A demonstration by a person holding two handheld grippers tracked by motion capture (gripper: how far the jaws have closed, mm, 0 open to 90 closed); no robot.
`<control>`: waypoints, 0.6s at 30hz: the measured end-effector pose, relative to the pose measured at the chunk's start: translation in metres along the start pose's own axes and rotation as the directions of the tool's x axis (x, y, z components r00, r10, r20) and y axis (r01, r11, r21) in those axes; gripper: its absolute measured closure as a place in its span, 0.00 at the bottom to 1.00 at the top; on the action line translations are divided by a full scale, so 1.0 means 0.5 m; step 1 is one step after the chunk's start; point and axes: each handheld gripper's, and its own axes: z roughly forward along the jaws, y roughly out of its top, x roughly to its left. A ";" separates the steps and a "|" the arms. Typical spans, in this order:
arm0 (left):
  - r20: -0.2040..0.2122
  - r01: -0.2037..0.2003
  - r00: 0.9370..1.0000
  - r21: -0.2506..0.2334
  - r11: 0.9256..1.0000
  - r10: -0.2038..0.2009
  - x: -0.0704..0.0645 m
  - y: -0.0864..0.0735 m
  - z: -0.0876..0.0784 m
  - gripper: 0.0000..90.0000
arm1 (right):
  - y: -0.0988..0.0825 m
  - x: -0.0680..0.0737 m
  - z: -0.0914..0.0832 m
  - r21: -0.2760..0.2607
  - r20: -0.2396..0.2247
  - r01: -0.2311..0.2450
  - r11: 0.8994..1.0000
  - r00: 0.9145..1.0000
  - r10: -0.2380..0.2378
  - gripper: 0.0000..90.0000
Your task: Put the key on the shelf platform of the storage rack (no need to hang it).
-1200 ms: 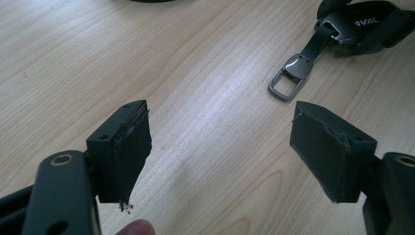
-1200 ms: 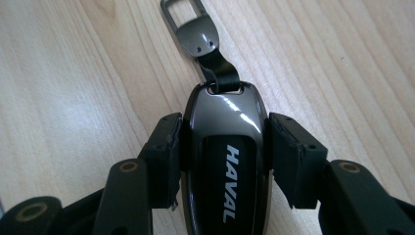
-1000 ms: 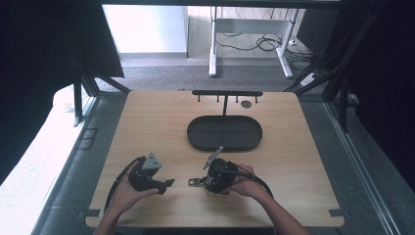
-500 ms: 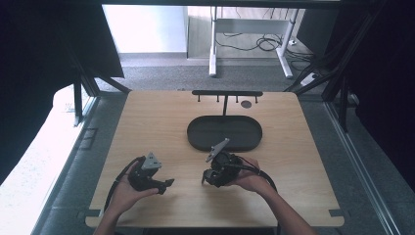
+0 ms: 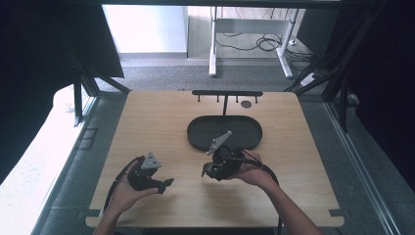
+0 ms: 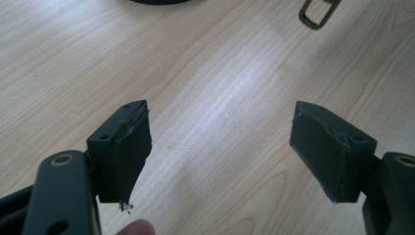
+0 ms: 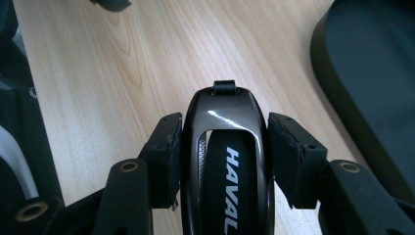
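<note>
Looks like a lab or office test bay to me: I'm looking down on a bare wooden table (image 5: 147, 122) boxed in by black curtains (image 5: 44, 63), with a white desk frame (image 5: 249, 44) and loose cables (image 5: 254, 44) behind it.

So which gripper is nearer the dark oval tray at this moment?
Right. The right gripper, shut on a black Haval key fob, sits just in front of the dark oval tray. The left gripper is open, farther off toward the table's near left.
</note>
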 end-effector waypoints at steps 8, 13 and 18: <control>0.001 -0.002 1.000 0.000 1.000 0.002 0.000 0.000 0.001 0.26 | 0.018 -0.008 -0.017 -0.012 0.012 0.012 1.000 1.000 -0.012 0.55; -0.002 -0.002 1.000 -0.002 1.000 0.002 0.002 0.000 0.000 0.26 | 0.030 -0.017 -0.020 -0.016 0.009 0.014 1.000 1.000 -0.014 0.55; 0.000 -0.001 1.000 0.001 1.000 0.001 0.002 -0.001 0.001 0.26 | 0.039 -0.024 -0.022 -0.014 0.012 0.015 1.000 1.000 -0.015 0.55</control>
